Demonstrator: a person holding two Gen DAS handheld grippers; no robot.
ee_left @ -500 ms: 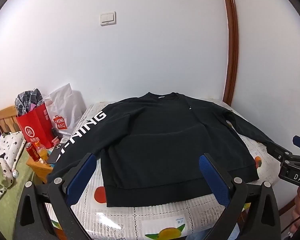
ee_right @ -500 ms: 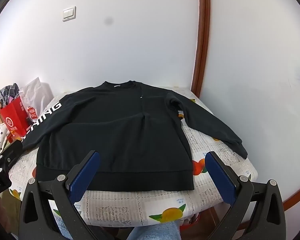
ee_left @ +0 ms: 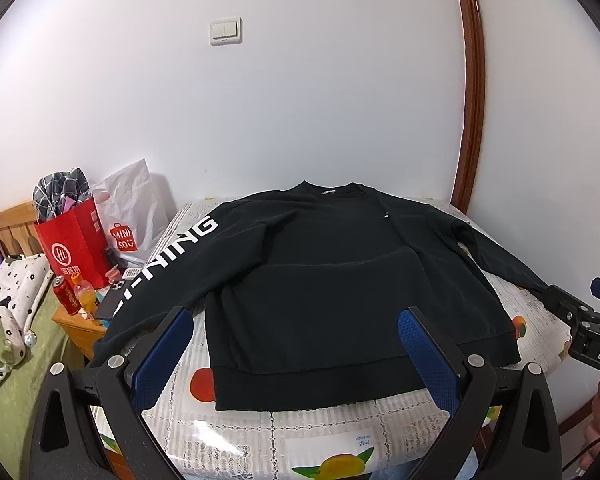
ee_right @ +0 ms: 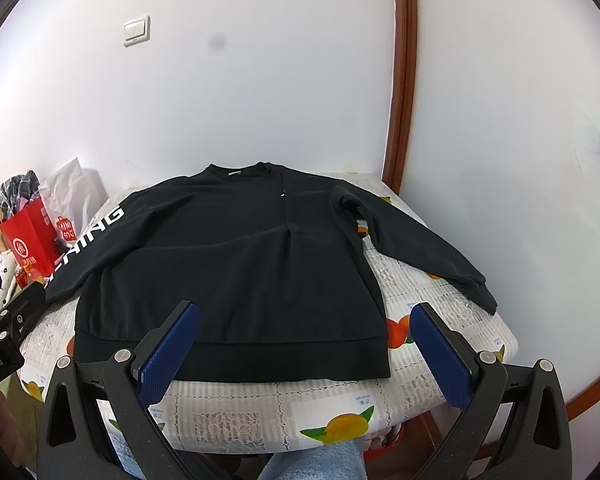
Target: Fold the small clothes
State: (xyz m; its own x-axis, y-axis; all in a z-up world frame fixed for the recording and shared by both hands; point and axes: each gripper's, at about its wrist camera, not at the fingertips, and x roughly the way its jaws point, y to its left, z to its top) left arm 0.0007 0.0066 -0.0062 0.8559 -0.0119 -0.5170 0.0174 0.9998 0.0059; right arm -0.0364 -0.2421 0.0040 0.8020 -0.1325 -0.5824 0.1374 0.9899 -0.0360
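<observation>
Nearest the cameras, both pairs of jaws stand spread wide with nothing between them: the left gripper [ee_left: 296,354] hangs over the near hem on the wearer's lettered side, the right gripper [ee_right: 306,350] over the near hem toward the plain-sleeved side, and neither touches cloth. Compared with half a second ago almost nothing has changed; both views frame the scene the same way, the jaws are as wide as they were, and the garment has not shifted, so the hands seem to be pausing above the work, not committing to a grasp. Just beyond the blue pads lies the fruit-printed, lace-patterned cloth-covered counter [ee_right: 260,412], and spread flat on it is the black long-sleeved sweatshirt [ee_right: 228,264], hem toward the person, collar toward the far wall. Its sleeve with white block lettering [ee_left: 168,260] trails off the left edge of the counter, while the plain sleeve [ee_right: 416,248] runs out to the right, its cuff close to the edge. A diagonal crease crosses the chest. By my reading folding has not begun: both sleeves are out and the body is full width. Farther left, beyond the counter, stands a red paper shopping bag [ee_left: 74,246] beside a white plastic bag [ee_left: 130,204]. A white wall switch [ee_left: 226,31] sits on the far wall.
</observation>
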